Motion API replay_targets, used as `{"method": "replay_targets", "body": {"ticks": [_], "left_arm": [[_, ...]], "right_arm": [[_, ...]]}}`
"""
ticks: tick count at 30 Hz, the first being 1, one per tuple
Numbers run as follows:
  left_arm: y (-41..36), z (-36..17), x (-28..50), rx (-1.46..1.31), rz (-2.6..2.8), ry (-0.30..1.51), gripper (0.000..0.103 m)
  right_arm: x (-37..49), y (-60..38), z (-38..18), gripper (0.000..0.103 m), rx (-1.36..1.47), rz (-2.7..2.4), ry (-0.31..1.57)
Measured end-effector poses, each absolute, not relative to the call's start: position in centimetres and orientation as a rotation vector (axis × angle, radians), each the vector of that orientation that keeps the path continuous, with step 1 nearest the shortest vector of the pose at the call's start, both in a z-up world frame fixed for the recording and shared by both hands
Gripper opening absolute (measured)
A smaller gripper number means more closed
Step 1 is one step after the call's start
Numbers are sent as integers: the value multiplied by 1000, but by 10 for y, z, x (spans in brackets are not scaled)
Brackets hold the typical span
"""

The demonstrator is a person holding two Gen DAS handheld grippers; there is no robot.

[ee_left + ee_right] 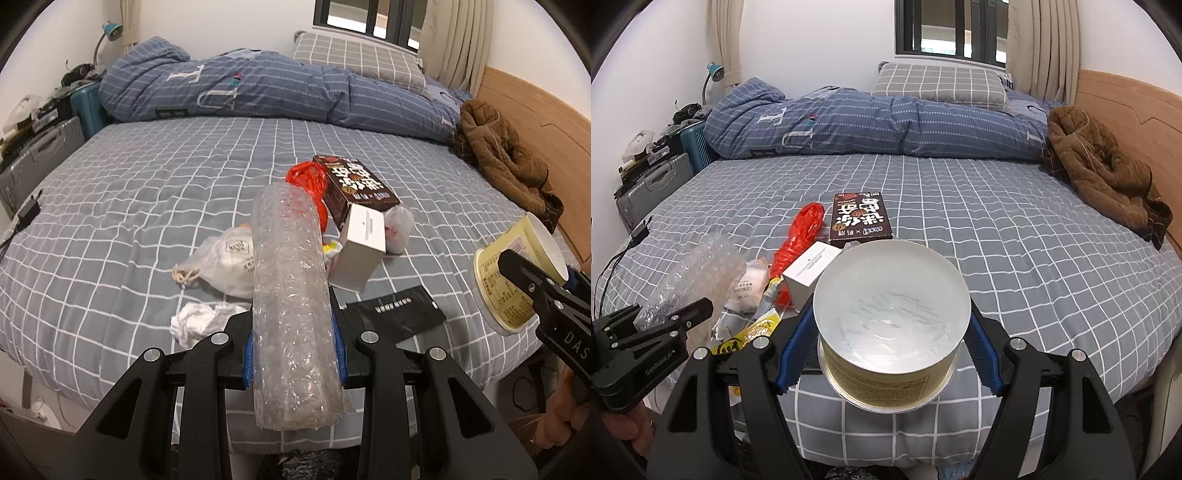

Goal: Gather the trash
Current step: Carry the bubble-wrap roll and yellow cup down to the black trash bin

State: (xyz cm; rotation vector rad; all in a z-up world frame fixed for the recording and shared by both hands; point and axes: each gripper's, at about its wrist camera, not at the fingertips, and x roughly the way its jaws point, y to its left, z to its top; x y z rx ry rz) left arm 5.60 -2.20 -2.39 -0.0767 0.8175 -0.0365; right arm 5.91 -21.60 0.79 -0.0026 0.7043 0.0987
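The left gripper (pixel 295 354) has its fingers clamped on a roll of bubble wrap (pixel 290 291) at frame centre; the right gripper (pixel 892 350) fingers grip a yellow paper bowl (pixel 890 325). "GenRobot.AI" reads on the left gripper's side, lower left of the right view. More trash lies mid-frame on the bed (pixel 1034 258): a dark printed box (pixel 860 221), a white box (pixel 809 280), an orange bag (pixel 799 236). The grey checked sheet to the right is open; a folded blue duvet (pixel 868 125) lies at the far edge.
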Motion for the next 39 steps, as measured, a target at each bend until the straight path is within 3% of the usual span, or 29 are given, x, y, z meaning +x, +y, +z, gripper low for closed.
{"method": "replay_targets", "body": {"ticks": [39], "left_arm": [[-28,-30,-48,-84,-79,851,30]], "right_arm": [[-25,-199,4,70,-10,135,727]]}}
